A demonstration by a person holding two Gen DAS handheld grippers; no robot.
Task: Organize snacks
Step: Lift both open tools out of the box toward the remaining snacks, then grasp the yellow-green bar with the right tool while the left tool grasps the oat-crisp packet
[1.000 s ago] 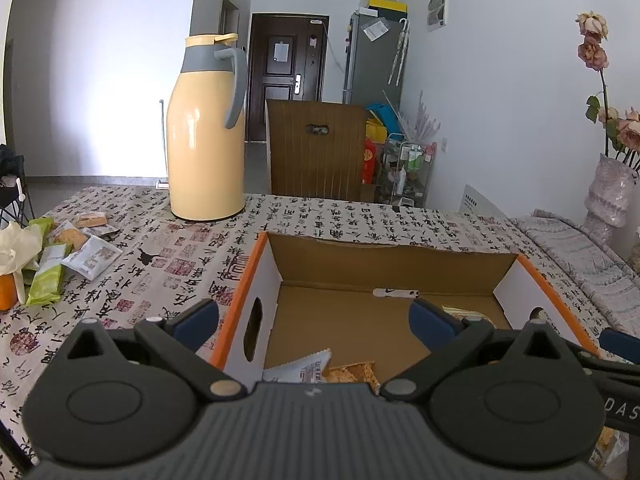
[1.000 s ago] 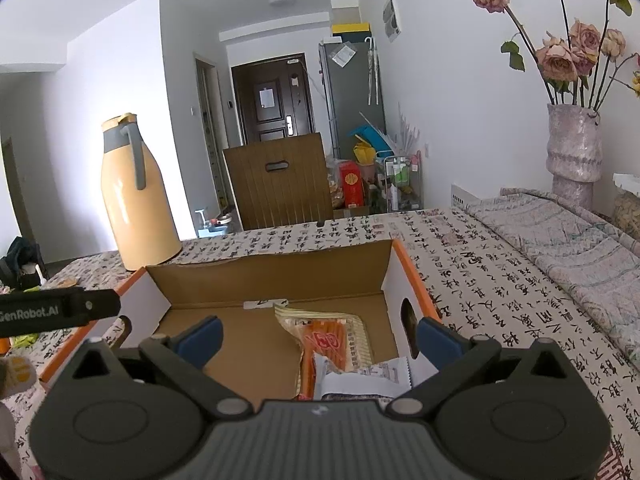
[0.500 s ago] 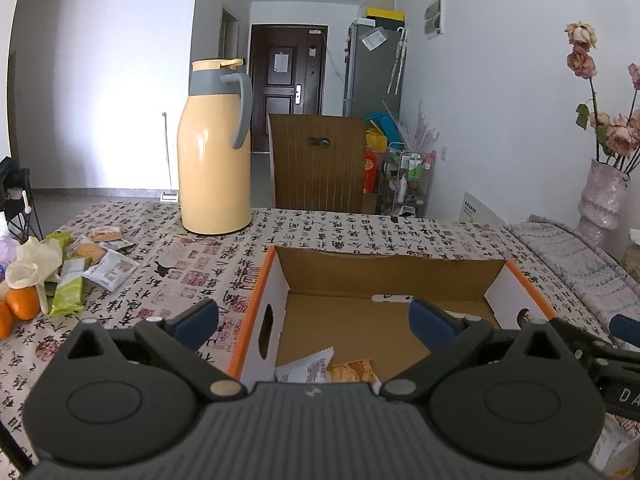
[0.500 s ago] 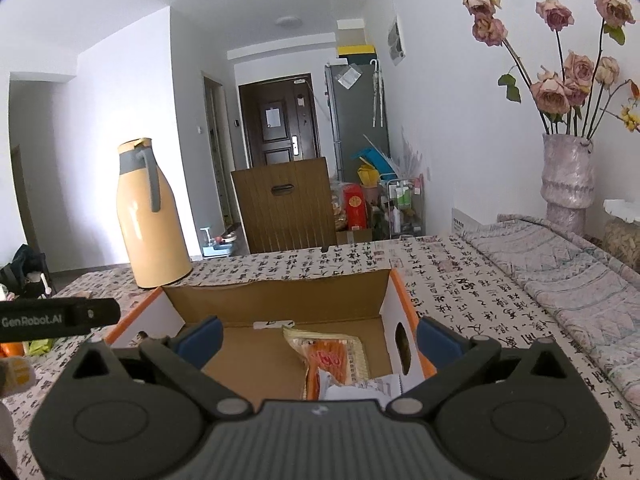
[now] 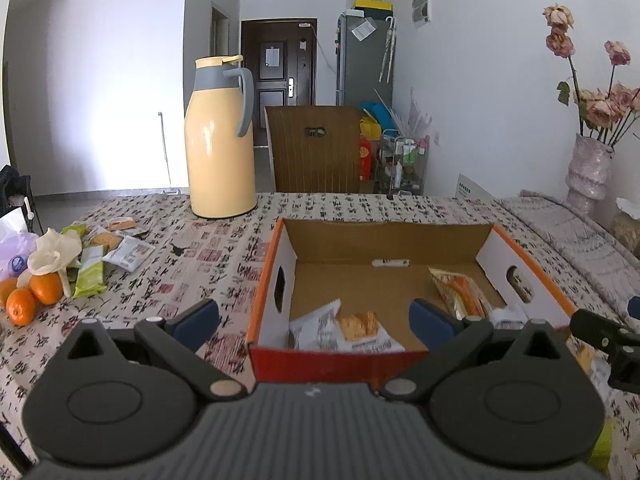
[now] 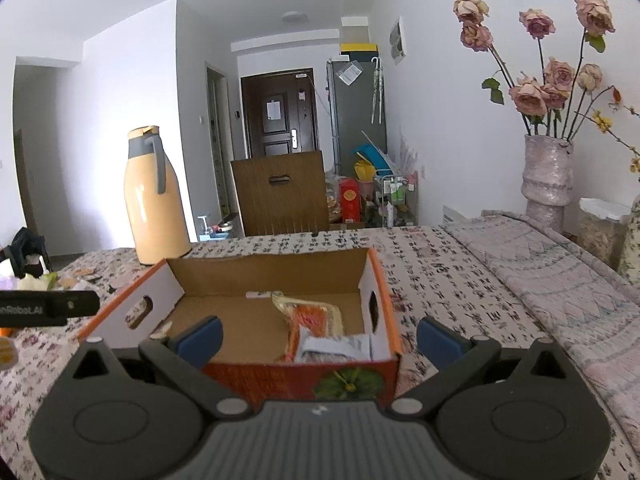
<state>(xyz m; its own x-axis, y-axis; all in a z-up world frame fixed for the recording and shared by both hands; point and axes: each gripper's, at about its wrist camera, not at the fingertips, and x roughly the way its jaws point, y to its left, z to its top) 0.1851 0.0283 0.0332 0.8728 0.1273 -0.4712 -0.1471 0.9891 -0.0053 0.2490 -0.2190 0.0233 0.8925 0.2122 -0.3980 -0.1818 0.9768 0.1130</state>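
An open cardboard box (image 5: 524,254) with orange rims stands on the patterned tablecloth; it also shows in the right wrist view (image 6: 380,276). Inside lie a white biscuit packet (image 5: 348,326), an orange snack bag (image 5: 460,292) and a white packet (image 6: 344,346). More snack packets (image 5: 120,250) and green bars (image 5: 90,278) lie on the table at the left. My left gripper (image 5: 314,316) is open and empty, just before the box's near wall. My right gripper (image 6: 319,338) is open and empty, at the box's near right corner.
A yellow thermos jug (image 5: 220,140) stands behind the box at the left. Oranges (image 5: 34,298) and a crumpled bag (image 5: 54,254) sit at the far left. A vase of dried roses (image 6: 546,178) stands at the right. A wooden chair back (image 5: 316,148) is behind the table.
Both grippers have drawn back and risen from over the box; the box's near wall and its contents now show in full. Both stay open and empty.
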